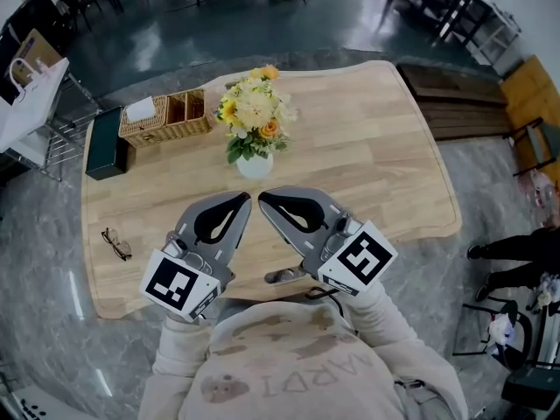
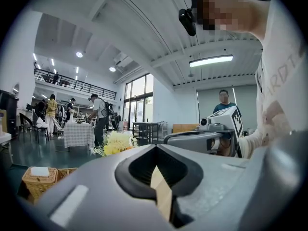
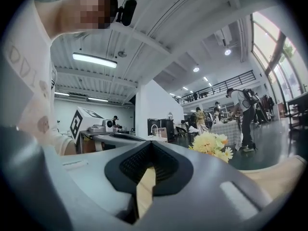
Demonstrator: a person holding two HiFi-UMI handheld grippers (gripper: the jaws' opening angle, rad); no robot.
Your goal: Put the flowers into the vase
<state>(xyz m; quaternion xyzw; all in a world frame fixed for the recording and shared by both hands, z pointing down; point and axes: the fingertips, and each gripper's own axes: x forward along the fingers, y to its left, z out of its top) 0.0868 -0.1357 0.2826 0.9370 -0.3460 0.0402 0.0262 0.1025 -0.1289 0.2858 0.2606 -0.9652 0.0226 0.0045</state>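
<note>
A bunch of yellow, white and orange flowers (image 1: 254, 112) stands upright in a small white vase (image 1: 255, 166) in the middle of the wooden table (image 1: 376, 164). Both grippers are held level above the near table edge, close to the person's chest, with their tips side by side just short of the vase. My left gripper (image 1: 244, 198) is shut with nothing in it, and so is my right gripper (image 1: 263, 198). The flowers (image 2: 118, 142) show beyond the closed tips (image 2: 155, 146) in the left gripper view. In the right gripper view the flowers (image 3: 209, 143) sit right of the closed tips (image 3: 151, 142).
A wicker basket (image 1: 166, 116) and a dark green box (image 1: 105, 143) sit at the table's far left. Glasses (image 1: 116, 243) lie near the left front edge. A wooden bench (image 1: 455, 103) stands right of the table. People stand farther back in the hall.
</note>
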